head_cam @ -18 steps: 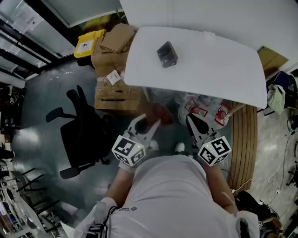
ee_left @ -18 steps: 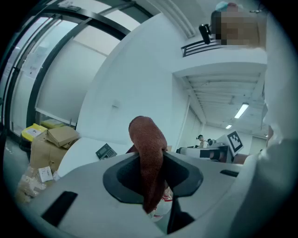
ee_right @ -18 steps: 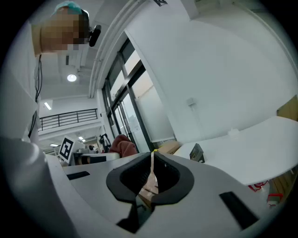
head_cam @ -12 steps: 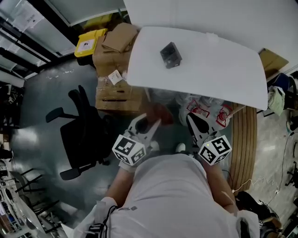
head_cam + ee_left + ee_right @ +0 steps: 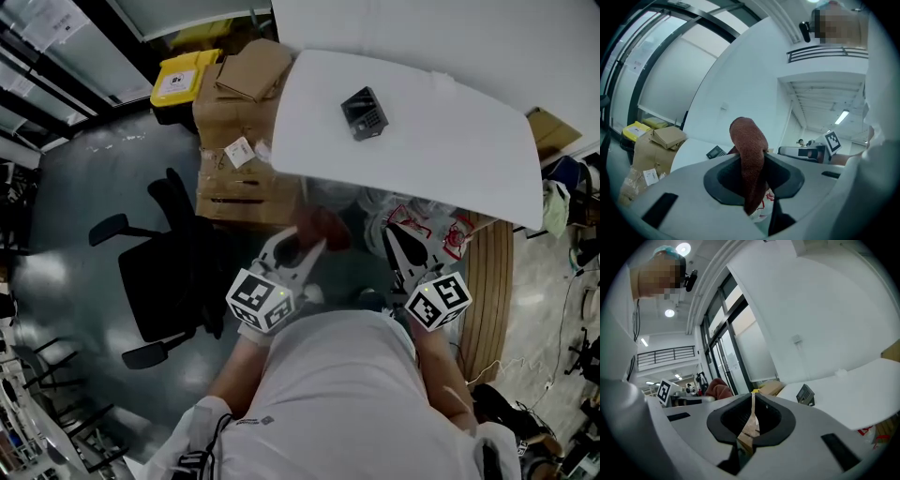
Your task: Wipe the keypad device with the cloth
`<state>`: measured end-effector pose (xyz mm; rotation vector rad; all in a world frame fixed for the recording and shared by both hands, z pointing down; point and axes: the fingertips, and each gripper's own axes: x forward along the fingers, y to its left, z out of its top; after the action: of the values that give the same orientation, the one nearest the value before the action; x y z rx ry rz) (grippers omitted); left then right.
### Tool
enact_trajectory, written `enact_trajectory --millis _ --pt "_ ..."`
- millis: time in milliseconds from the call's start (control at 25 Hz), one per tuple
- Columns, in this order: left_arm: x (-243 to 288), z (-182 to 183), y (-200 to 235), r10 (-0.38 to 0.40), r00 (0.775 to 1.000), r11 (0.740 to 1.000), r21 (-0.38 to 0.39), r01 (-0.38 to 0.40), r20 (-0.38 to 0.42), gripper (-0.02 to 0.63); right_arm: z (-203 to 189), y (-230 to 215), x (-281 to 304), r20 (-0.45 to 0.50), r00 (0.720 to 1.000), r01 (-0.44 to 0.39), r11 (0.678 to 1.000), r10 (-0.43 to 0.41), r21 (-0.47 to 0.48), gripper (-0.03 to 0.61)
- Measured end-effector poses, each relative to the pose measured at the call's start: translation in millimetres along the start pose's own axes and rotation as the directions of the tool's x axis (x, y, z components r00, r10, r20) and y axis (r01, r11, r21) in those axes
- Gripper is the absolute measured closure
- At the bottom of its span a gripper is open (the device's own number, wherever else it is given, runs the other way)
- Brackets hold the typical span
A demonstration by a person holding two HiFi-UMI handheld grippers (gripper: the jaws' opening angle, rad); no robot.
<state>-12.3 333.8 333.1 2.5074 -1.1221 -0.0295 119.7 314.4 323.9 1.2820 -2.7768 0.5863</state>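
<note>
Left gripper [image 5: 305, 251] pinches cloth [image 5: 749, 150]; right gripper [image 5: 753, 404] closed, empty. Keypad [image 5: 364, 112] lies far on table [image 5: 450, 141], well apart. We'd reach over, brace it with right, wipe lightly.

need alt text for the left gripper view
The left gripper is shut on a reddish-brown cloth that stands up between its jaws. Beyond it a dark keypad device sits on a white table, with cardboard boxes at left and the right gripper at right.
</note>
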Motion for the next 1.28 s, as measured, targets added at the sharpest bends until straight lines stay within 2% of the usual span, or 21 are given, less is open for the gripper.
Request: enact_trajectory --millis 120,320,480,1040,1280 --pt "-9 -2 13 -0.003 1.0 1.0 -0.009 0.003 -0.005 0.502 -4 -3 7 -0.03 0.999 0.034 0.999 -0.035 -0.038 0.545" --pt "-10 -12 34 0.004 0.999 0.999 -0.046 -0.005 -0.033 0.502 -4 -20 24 -0.029 0.996 0.084 0.996 -0.083 0.023 0.545" --pt "7 -13 48 0.01 0.998 0.999 -0.047 -0.013 -0.056 0.502 2 -38 48 -0.024 0.997 0.072 0.997 -0.071 0.034 0.545" --pt "140 24 95 0.095 0.992 0.995 -0.032 -0.098 -0.079 0.502 52 -163 122 -0.076 0.997 0.0 0.999 0.003 0.042 0.545" --pt "191 33 112 0.166 0.981 0.985 -0.025 -0.169 -0.099 0.502 54 -210 141 -0.123 0.991 -0.05 0.998 0.053 0.026 0.545"
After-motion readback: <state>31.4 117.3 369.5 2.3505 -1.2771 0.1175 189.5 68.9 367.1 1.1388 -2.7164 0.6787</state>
